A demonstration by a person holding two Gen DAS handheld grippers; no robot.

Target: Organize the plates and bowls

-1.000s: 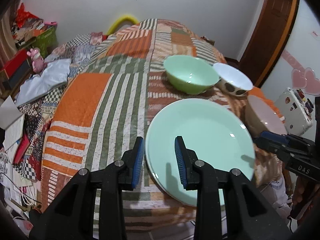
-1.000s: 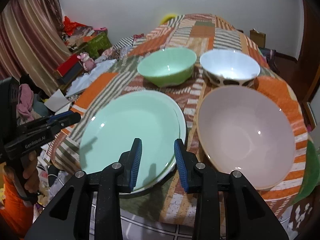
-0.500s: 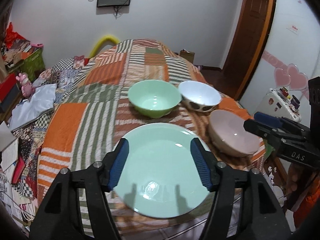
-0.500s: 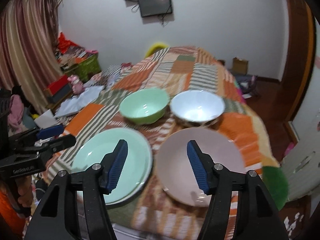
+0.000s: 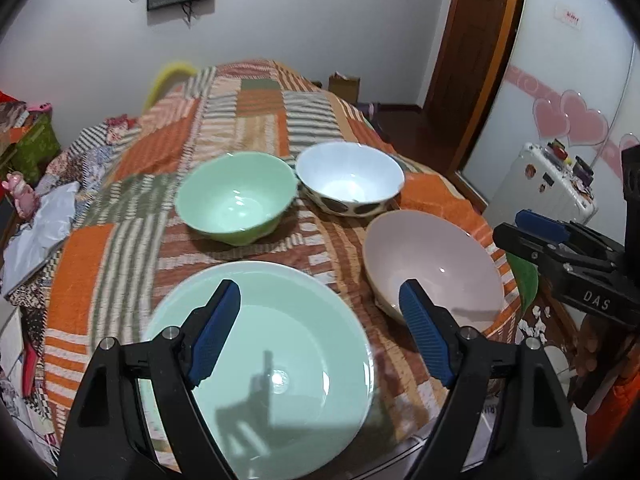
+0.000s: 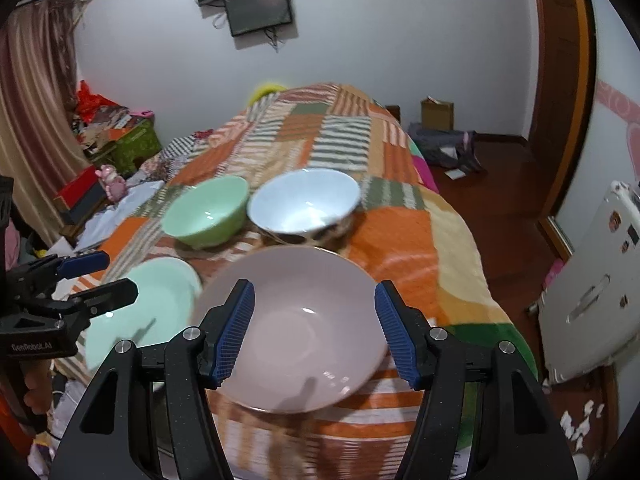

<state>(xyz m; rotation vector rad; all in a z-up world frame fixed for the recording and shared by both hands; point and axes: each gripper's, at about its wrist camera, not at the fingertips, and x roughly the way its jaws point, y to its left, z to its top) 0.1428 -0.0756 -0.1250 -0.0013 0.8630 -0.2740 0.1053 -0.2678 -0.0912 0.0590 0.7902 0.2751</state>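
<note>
We take the pale green plate [image 5: 280, 360] as our landmark. It lies flat on the patchwork quilt [image 5: 248, 120], at the edge nearest us.

Our left gripper [image 5: 320, 332] hangs above this plate with its jaws spread wide. In the left wrist view the left blue pad [image 5: 214, 338] shows over the plate's near-left part, while the right blue pad [image 5: 424, 336] shows past the plate's right rim, in front of the near rim of the pink bowl [image 5: 434, 268]. Nothing sits between the pads; we cannot tell their height above the plate, but they grip nothing.

The pink bowl stands upright just to the right of the plate, close beside it; whether the rims touch we cannot tell. Our right gripper [image 6: 314, 330] is over this bowl, jaws likewise wide apart. In the right wrist view the pads [image 6: 234, 334] frame the bowl's hollow [image 6: 296, 328], one showing over its left rim and one over its right rim, holding nothing.

Beyond the plate, farther up the quilt, stands the green bowl [image 5: 236, 204], upright. To the right of that, beyond the pink bowl, stands the white bowl with dark spots [image 5: 350, 178]; the two far bowls sit rim to rim, very near or touching.

In the left wrist view, the right gripper also shows well to the right of the plate.
</note>
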